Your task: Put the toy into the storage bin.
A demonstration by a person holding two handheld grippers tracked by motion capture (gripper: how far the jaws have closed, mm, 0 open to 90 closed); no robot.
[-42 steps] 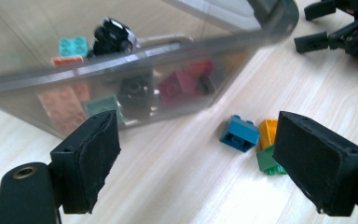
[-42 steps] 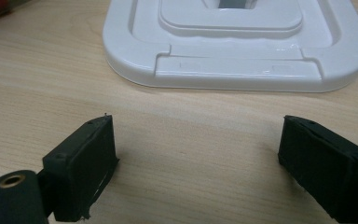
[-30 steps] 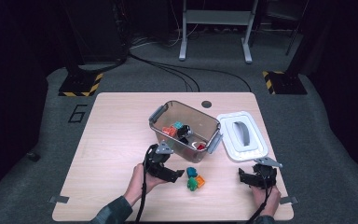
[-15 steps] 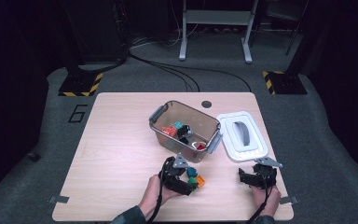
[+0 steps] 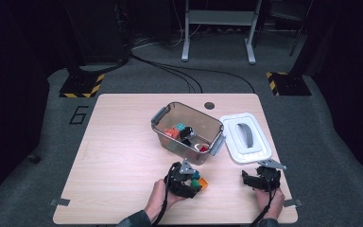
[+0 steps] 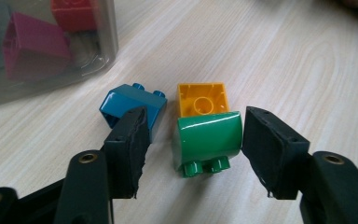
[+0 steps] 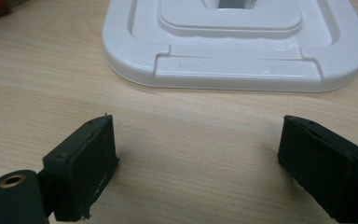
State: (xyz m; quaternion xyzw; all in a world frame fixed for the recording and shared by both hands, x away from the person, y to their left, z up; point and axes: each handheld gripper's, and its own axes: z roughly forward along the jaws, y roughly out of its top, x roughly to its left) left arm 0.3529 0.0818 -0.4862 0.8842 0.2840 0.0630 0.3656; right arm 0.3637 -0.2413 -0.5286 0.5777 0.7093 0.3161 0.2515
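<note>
Now, left gripper: jaws have just been closing, the green curved plastic brick between them, pads not yet pressing on it.
Green brick: lies on the pale wooden table, touching a yellow square brick; blue sloped brick just beside.
Right gripper: jaws wide, nothing between them, near the white plastic lid.
Clear plastic bin: holds more bricks.

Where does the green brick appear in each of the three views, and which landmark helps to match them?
High view: the green brick lies near the bottom centre, at the left gripper, in front of the clear bin.
Left gripper view: centre, between the open jaws, touching the yellow brick.
Right gripper view: not in it.
Shared landmark: the white lid.
</note>
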